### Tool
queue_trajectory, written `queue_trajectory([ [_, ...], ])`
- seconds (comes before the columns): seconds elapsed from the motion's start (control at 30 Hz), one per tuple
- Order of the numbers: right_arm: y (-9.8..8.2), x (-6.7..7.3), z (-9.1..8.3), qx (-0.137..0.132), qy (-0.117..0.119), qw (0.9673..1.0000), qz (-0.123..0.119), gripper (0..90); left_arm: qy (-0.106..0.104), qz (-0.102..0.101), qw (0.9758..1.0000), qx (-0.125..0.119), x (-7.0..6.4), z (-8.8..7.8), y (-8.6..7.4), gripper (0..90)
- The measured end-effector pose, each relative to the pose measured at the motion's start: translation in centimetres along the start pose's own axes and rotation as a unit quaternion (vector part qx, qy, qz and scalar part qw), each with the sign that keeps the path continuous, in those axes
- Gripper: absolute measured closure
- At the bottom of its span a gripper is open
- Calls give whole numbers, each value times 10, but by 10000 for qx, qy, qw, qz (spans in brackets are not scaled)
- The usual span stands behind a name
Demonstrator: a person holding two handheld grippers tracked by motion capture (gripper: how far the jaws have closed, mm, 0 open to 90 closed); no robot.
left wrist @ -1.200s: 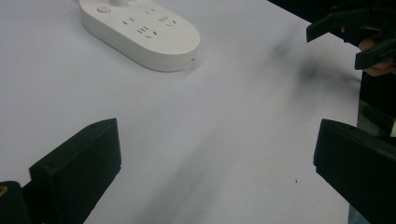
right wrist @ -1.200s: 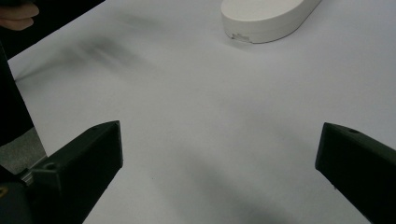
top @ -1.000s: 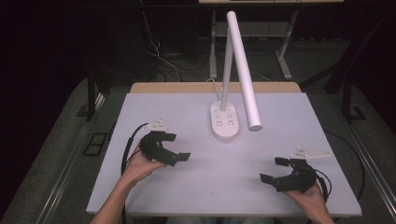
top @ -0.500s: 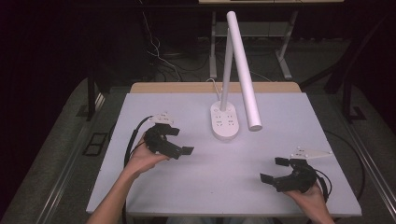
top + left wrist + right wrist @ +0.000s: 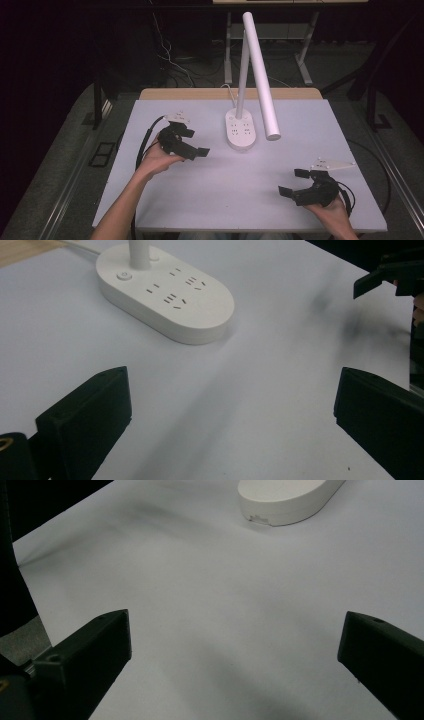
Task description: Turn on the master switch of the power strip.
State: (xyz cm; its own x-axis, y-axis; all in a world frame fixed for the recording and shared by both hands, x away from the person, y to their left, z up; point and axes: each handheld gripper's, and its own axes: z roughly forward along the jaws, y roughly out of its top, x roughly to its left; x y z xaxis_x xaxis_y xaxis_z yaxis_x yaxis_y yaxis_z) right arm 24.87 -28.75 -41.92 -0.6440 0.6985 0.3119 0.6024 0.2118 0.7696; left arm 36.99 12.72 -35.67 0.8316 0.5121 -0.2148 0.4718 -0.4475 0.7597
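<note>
A white desk lamp stands at the middle back of the white table [image 5: 225, 200]. Its oval base [image 5: 241, 133] carries socket slots, and its long tube head [image 5: 261, 75] slants down over the base. My left gripper [image 5: 196, 142] is open just left of the base, jaws pointing at it, holding nothing. In the left gripper view the base [image 5: 165, 290] lies close ahead, with a round button [image 5: 122, 276] beside the stem. My right gripper [image 5: 292, 182] rests open at the front right, empty. In the right gripper view, the base's end [image 5: 287, 497] lies far ahead of the wide-apart jaws.
A black cable [image 5: 145, 145] loops from the left gripper over the table's left side. The lamp's white cord [image 5: 226, 90] runs off the back edge, where a wooden strip [image 5: 190, 94] shows. Dark floor and table legs lie beyond. The right gripper [image 5: 395, 275] appears far off in the left gripper view.
My left gripper has moved forward and slightly right, closer to the lamp base. The right gripper has stayed where it was.
</note>
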Motion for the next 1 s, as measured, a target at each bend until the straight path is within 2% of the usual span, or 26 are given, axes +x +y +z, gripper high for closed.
queue_trajectory([
  [0.3,0,-1,0,-13,4,10000,-4,2,15,81,10000,49,7,6,17,12],
  [0.57,0,-2,-2,-39,1,10000,19,2,-5,206,9996,197,16,15,32,15],
  [0.6,0,-2,-2,-38,3,10000,21,2,4,163,9997,183,15,17,34,15],
  [0.77,0,-2,-1,-37,14,10000,3,2,-3,261,9994,233,17,22,45,17],
  [1.0,-1,-2,-2,-53,16,10000,4,2,9,225,9995,225,23,30,55,23],
])
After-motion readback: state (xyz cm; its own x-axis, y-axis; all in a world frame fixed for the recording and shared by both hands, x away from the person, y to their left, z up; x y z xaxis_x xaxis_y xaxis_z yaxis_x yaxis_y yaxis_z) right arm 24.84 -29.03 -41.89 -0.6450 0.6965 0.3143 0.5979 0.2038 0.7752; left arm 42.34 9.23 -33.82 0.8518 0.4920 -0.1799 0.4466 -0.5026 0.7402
